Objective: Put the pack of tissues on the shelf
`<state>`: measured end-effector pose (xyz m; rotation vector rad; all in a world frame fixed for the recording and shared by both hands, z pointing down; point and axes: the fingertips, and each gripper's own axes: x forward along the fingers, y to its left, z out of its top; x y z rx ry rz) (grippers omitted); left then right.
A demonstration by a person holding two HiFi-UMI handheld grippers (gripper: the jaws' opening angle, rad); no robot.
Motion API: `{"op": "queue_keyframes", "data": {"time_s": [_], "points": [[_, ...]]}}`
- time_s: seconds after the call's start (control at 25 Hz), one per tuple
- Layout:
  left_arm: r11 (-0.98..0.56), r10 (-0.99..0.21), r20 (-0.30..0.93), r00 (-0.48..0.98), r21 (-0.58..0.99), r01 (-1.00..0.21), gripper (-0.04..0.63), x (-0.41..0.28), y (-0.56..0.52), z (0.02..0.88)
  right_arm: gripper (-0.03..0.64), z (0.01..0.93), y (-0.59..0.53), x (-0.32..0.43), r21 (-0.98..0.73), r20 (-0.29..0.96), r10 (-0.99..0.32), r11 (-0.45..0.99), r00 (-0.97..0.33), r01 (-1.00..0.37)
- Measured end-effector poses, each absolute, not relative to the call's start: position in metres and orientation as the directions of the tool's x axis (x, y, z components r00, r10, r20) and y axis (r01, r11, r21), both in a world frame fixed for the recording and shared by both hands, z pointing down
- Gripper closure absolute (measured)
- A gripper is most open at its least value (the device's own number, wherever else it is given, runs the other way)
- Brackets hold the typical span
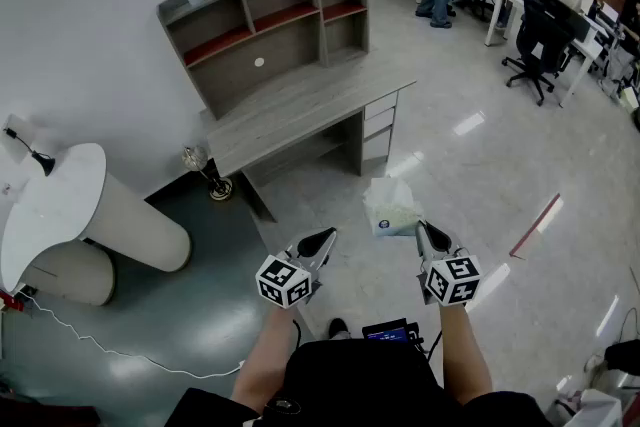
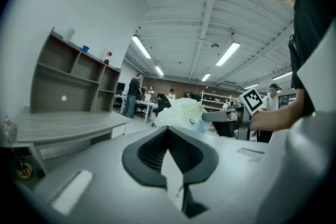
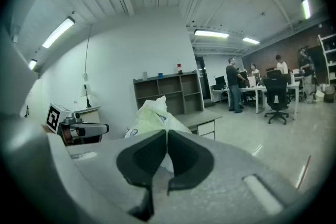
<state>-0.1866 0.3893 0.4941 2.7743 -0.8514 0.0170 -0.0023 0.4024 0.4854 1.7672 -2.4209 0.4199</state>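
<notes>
1. Head view: two hand-held claws reach forward over a pale tiled floor.
   - The right claw (image 1: 424,230) is clamped on the near edge of the pack of tissues (image 1: 390,207), which juts off its tip, clear of the floor.
   - The left claw (image 1: 322,237) is closed and carries nothing. It sits just beside the pack, on its left.
   - The shelf (image 1: 265,10) stands on a grey worktop (image 1: 300,105) against the wall, well apart from the pack, ahead and to the left.

2. Left gripper view: the left claw (image 2: 168,134) has its jaws together with nothing between them.
   - The pack of tissues (image 2: 181,113) shows just past the tips, slightly right, hanging from the right claw (image 2: 210,117).
   - The shelf (image 2: 73,84) and worktop (image 2: 63,126) lie to the left.

3. Right gripper view: the right claw (image 3: 167,136) is pinched shut on the wrapper of the pack of tissues (image 3: 149,113).
   - The pack bulges up straight beyond the tips. It is soft and crumpled, so its long axis is unclear.
   - The shelf (image 3: 168,93) lies almost dead ahead behind the pack, above the worktop (image 3: 197,119).
   - The left claw (image 3: 102,127) is off to the left.
   - The right hand has the pack, so the carry to the shelf is likely its job.
</notes>
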Motion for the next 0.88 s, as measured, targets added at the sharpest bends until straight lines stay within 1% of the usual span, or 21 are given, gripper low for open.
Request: {"op": "queue_keyframes", "data": {"time_s": [0.32, 0.56, 0.88], "points": [[-0.785, -0.569, 0.107, 0.815, 0.223, -0.578, 0.604, -0.185, 0.393, 0.5, 0.609, 0.49, 0.407, -0.003, -0.163, 0.258, -0.91, 0.29, -0.325, -0.943], [-0.813, -0.526, 0.069, 0.848, 0.253, -0.525, 0.595, -0.178, 0.4, 0.495, 0.609, 0.488, 0.406, -0.001, -0.178, 0.251, -0.908, 0.296, -0.335, -0.938], [-0.812, -0.526, 0.046, 0.849, 0.269, -0.517, 0.595, -0.174, 0.407, 0.493, 0.609, 0.488, 0.408, 0.001, -0.187, 0.248, -0.901, 0.317, -0.357, -0.93]]}}
